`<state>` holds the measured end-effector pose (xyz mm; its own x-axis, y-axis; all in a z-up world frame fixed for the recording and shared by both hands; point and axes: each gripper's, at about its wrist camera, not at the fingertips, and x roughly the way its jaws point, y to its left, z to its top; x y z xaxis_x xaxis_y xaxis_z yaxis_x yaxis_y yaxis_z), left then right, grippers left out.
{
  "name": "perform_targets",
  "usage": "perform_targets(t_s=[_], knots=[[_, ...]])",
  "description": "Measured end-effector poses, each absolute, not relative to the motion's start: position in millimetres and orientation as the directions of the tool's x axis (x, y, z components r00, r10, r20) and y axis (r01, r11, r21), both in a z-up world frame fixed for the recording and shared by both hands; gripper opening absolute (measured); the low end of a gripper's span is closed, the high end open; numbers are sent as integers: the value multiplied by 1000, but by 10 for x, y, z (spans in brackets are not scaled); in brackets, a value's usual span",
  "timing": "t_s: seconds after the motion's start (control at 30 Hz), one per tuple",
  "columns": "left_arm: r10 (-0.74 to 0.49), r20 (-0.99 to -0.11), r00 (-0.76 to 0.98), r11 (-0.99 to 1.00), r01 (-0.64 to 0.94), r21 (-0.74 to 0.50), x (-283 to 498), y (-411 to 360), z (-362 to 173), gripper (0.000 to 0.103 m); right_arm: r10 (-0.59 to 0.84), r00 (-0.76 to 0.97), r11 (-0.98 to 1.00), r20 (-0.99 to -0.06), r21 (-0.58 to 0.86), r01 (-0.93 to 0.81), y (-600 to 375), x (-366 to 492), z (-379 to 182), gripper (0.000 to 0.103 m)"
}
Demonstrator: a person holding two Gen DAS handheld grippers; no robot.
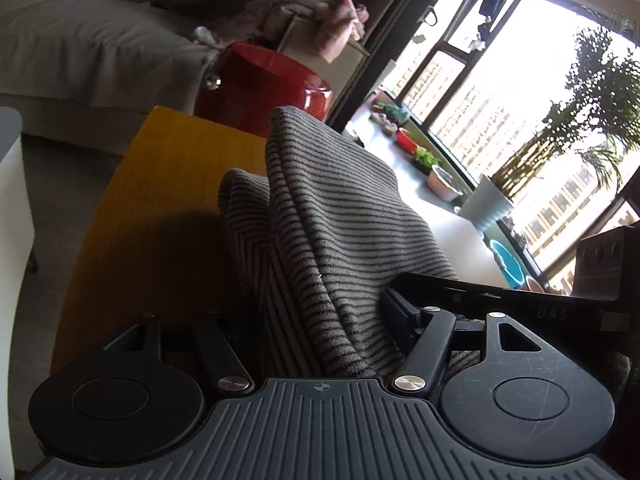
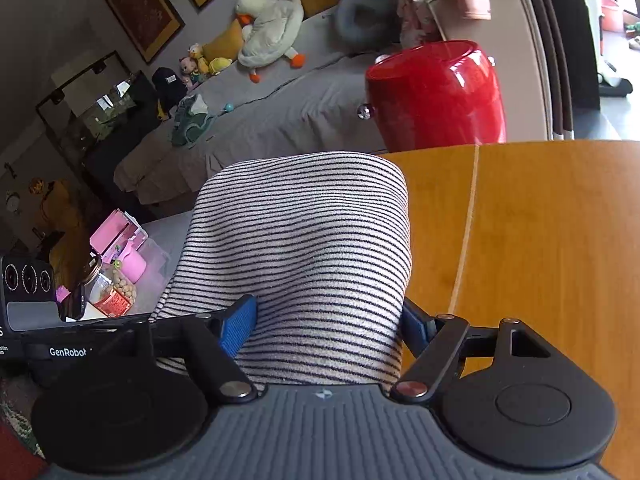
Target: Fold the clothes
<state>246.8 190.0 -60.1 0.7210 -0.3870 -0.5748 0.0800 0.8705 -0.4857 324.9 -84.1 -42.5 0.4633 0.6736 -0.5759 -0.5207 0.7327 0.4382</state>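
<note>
Left gripper clamps a bunched fold of the grey-and-black striped knit garment; cloth fills the gap between the fingers and rises in a peaked ridge in front of the camera, held up above the yellow-orange wooden table. Left finger hidden by fabric, right finger pressed against the cloth.

Right gripper also closed on the same striped garment. Blue-padded fingers squeeze it from both sides, fabric bulging forward in a rounded roll. The roll hangs over the table edge region, table surface to its right with a pale seam line running through it.

The other gripper's black body shows at the right edge of the left view and at the left edge of the right view, so both tools are close together, side by side.

Background: glossy red cylindrical stool just beyond the table, grey-covered bed behind it with a white plush goose. Left view shows a bright window with potted plant.
</note>
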Motion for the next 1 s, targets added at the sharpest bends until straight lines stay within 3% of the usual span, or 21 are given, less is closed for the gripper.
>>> perform_targets(t_s=[0.47, 0.67, 0.73, 0.8, 0.87, 1.0], knots=[[-402, -522, 752, 847, 90, -523, 2601, 2048, -684, 71, 633, 548, 759, -547, 296, -580, -666, 3383, -319, 86], [-308, -465, 830, 895, 87, -437, 2476, 2088, -311, 70, 606, 599, 773, -522, 212, -597, -711, 3297, -239, 88], [-275, -403, 873, 910, 100, -403, 2433, 2094, -99, 70, 594, 658, 765, -463, 72, -640, -691, 3062, -95, 80], [-305, -371, 877, 902, 142, -407, 2542, 2049, 38, 71, 630, 654, 726, -418, 19, -687, -644, 2845, 25, 57], [-338, -365, 867, 891, 171, -420, 2720, 1994, 112, 71, 697, 574, 662, -430, 80, -745, -533, 2713, 59, 54], [-294, -504, 812, 911, 79, -404, 3189, 1903, -137, 67, 661, 508, 619, -552, 18, -785, -243, 2577, -172, 53]])
